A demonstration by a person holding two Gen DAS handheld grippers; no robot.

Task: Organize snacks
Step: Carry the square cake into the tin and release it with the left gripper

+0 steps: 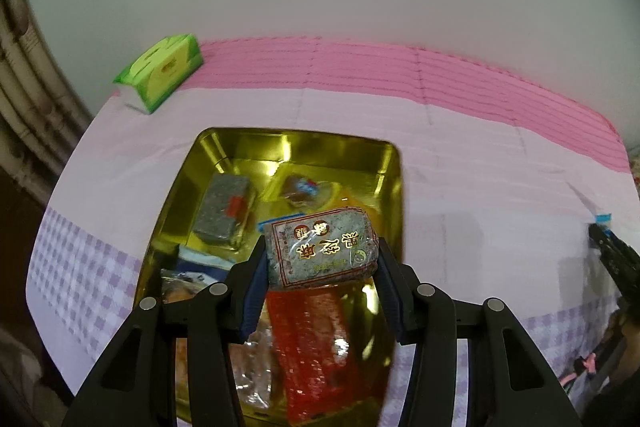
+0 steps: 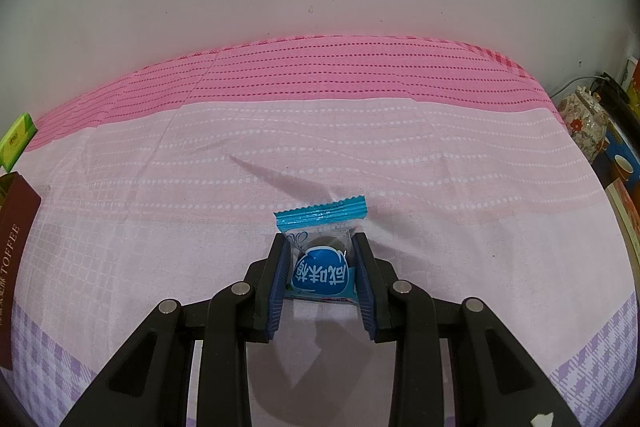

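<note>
Two wrist views of the snack-sorting task. The left hand-held gripper (image 1: 322, 261) was closed on a grey wrapped snack block (image 1: 322, 247), held by its two short ends above the open gold tin (image 1: 394, 163); the tin stood on a cloth-covered table (image 1: 480, 179) and already contained a second grey block (image 1: 222, 213), a red packet (image 1: 316, 347) and several other wrapped pieces. The right hand-held gripper (image 2: 320, 267) was closed on a blue sachet (image 2: 322, 263), its crimped top edge projecting beyond the fingertips, over bare cloth well apart from the tin; whether the sachet was lifted clear of the cloth could not be told.

Risks, as judged from these views: the glossy film on the grey block offered little friction, so a light squeeze could have let it twist or slip out before it was positioned. Released from height, it would probably have landed askew on the red packet rather than beside its twin. The sachet was soft and pinched at its sides only, so firmer closure might have crushed the sweet inside. The left view was motion-blurred, making the clearance between the block and the tin's contents uncertain.
</note>
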